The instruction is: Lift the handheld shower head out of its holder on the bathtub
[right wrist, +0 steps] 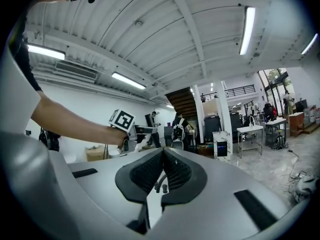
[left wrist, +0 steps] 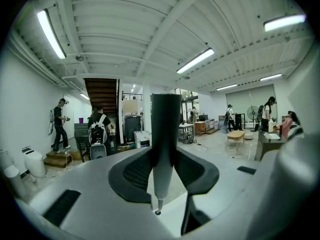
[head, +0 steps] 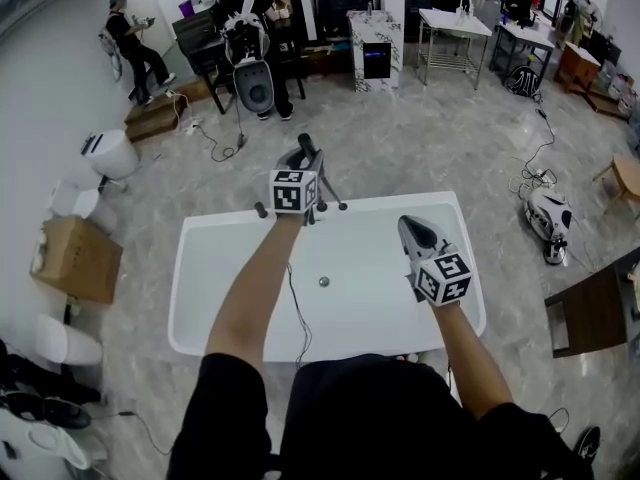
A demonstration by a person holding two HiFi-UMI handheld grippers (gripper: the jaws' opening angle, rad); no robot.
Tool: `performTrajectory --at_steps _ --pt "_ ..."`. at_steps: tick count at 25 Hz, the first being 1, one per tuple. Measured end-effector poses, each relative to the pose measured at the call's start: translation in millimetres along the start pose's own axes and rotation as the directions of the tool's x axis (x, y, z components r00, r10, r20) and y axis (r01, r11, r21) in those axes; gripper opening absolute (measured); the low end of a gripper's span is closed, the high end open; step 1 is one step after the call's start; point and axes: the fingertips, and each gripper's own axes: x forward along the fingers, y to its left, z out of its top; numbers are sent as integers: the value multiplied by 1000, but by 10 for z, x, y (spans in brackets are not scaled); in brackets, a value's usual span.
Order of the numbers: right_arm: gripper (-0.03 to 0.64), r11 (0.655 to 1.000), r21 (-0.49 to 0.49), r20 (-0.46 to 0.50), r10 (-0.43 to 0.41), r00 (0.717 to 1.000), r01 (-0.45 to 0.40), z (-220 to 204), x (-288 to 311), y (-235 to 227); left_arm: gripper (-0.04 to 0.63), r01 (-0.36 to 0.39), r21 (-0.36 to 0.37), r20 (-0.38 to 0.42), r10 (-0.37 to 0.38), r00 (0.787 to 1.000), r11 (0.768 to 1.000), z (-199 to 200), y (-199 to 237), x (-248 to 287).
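The white bathtub [head: 200, 238] lies in front of me in the head view. At its far rim, by the dark tap fittings [head: 328, 200], my left gripper [head: 300, 163] is shut on the dark handheld shower head [head: 309, 148]. In the left gripper view the shower head's handle [left wrist: 166, 134] stands upright between the black pads [left wrist: 135, 174], its pale lower end and connector hanging below my left gripper [left wrist: 164, 171]. My right gripper [head: 415, 230] hovers over the tub's right side, shut and empty. In its own view my right gripper [right wrist: 163, 154] has its pads touching, and the tap fittings [right wrist: 160, 185] show beyond.
A drain [head: 323, 282] sits mid-tub, and a thin dark cable [head: 298, 318] runs across the tub toward me. A cardboard box [head: 75, 258] stands left of the tub, a wooden table [head: 590, 313] to the right. People [head: 130, 43] work at the back.
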Motion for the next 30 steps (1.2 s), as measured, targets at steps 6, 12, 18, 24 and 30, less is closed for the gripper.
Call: performTrajectory --at_steps 6,12,18,24,30 --pt "-2 998 -13 -7 -55 998 55 2 -26 -46 127 12 29 1 -12 1000 1000 50 -23 -17" --pt "-2 997 -3 -4 -72 997 72 -4 -21 -22 127 22 24 5 -22 1000 999 85 -7 -12" --pt "-2 993 -4 -17 -122 992 122 -31 -65 -165 127 21 53 8 -21 1000 998 170 -4 13" --pt "-2 990 66 0 -122 992 122 16 -23 -125 127 36 38 56 -38 998 999 276 14 38" --pt "-2 992 65 5 -104 995 104 86 56 -90 127 61 57 59 -65 996 996 287 -21 130"
